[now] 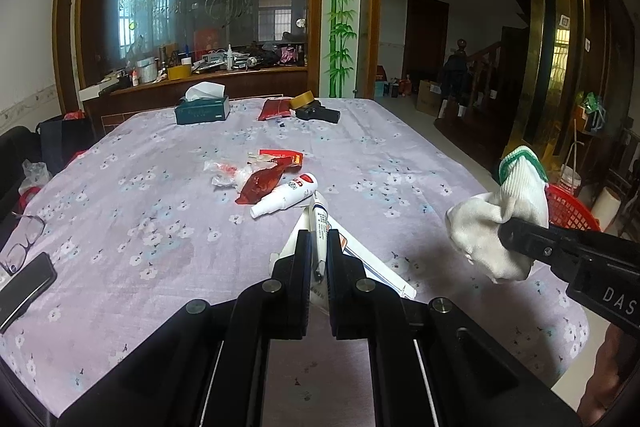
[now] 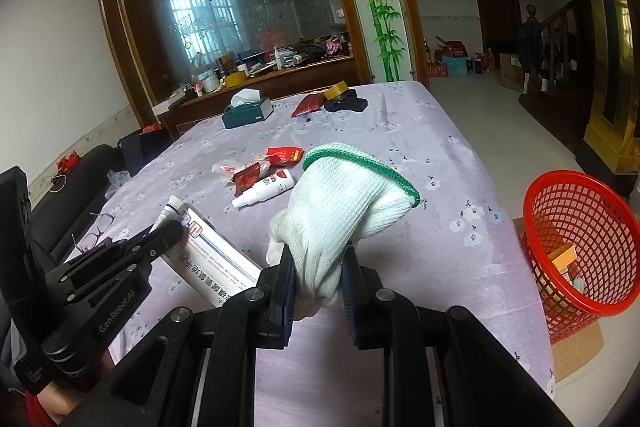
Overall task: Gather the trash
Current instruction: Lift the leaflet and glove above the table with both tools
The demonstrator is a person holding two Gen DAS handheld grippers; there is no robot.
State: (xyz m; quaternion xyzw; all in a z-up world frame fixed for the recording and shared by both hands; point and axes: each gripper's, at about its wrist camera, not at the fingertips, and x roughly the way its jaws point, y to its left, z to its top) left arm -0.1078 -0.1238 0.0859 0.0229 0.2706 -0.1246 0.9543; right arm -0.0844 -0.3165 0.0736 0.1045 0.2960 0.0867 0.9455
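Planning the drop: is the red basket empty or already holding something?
Not empty. Through the mesh of the red basket, the right wrist view shows a yellowish card-like piece and a paler scrap inside; most of it looks unfilled.

The left gripper [image 1: 319, 247] pinches a white tube [image 1: 320, 223] above the flowered tablecloth [image 1: 140, 227]; the right gripper [image 1: 505, 233] clamps a white glove [image 1: 496, 223].

Left wrist camera looks low along its fingers across the floral table [image 1: 140, 227] toward the mirrored cabinet [image 1: 192, 7]; right wrist camera sits rightward, angled left, sharing the tabletop litter and red basket [image 2: 580, 227]
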